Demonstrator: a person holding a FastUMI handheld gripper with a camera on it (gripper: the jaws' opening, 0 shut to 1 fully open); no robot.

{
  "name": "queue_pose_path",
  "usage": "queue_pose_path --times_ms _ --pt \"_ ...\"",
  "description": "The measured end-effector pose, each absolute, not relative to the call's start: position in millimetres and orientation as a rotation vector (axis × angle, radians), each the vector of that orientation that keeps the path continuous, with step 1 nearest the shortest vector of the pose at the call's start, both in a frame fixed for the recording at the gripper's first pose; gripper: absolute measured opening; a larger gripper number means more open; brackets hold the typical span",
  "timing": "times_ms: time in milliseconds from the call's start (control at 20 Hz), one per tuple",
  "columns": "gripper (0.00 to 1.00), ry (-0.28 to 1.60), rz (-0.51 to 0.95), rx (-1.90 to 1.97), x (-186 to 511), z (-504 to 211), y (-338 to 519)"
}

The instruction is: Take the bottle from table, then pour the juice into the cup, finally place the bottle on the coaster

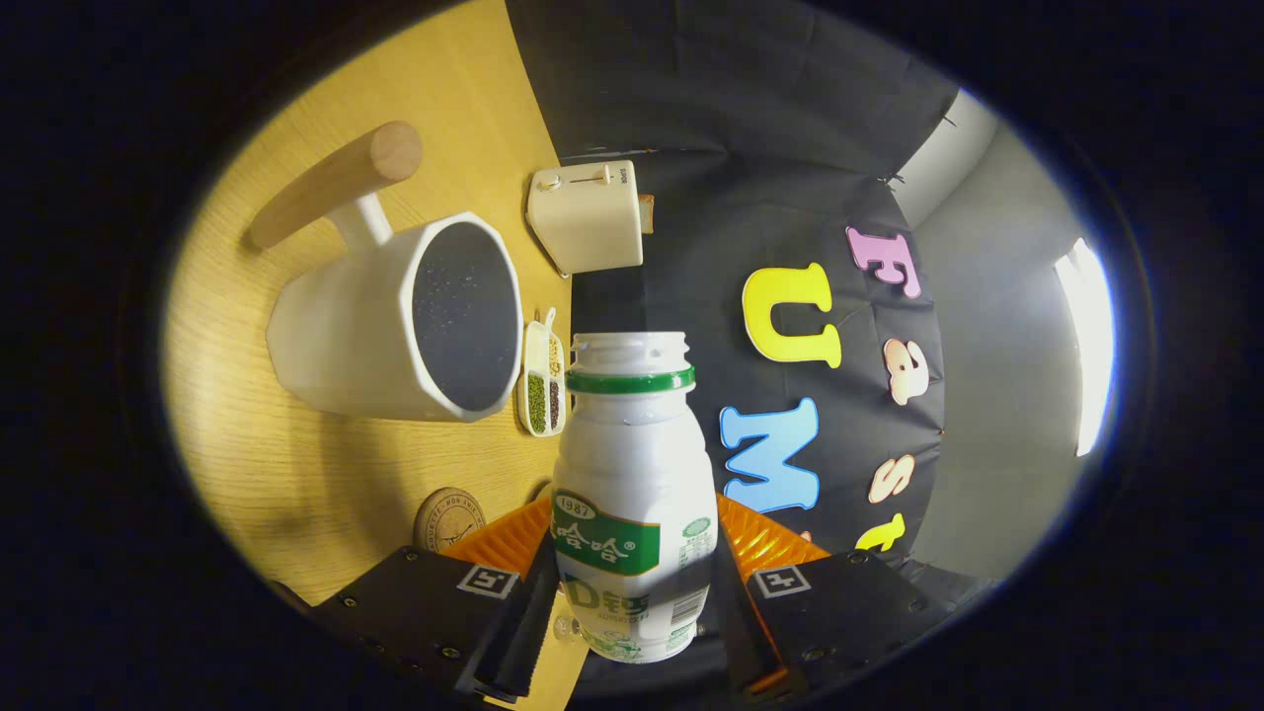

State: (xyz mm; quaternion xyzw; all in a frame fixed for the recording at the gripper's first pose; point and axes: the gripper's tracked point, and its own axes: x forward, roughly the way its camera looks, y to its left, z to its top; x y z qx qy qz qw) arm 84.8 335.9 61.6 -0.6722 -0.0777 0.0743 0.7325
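- Gripper is clamping the white plastic bottle with green neck band, both fingers pressing its sides, bottom centre of frame.
- Bottle is uncapped, long axis running along the fingers.
- White cup with wooden handle is sitting centre-left, just beside the mouth.
- Round cork coaster is lying lower left.

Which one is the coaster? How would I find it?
Start at the wooden table with the big white cup. Between that cup and the gripper, shut on the bottle, lies the coaster. It alone is a flat brown disc with lettering round its rim.
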Motion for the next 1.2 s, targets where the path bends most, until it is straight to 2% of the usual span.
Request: queue_pose_path --times_ms 600,1200 --pt "0.72 -0.156 0.129 -1.067 85.6 75.0 309.5" --pt "0.71 -0.070 0.175 -0.626 92.0 54.1 295.0"
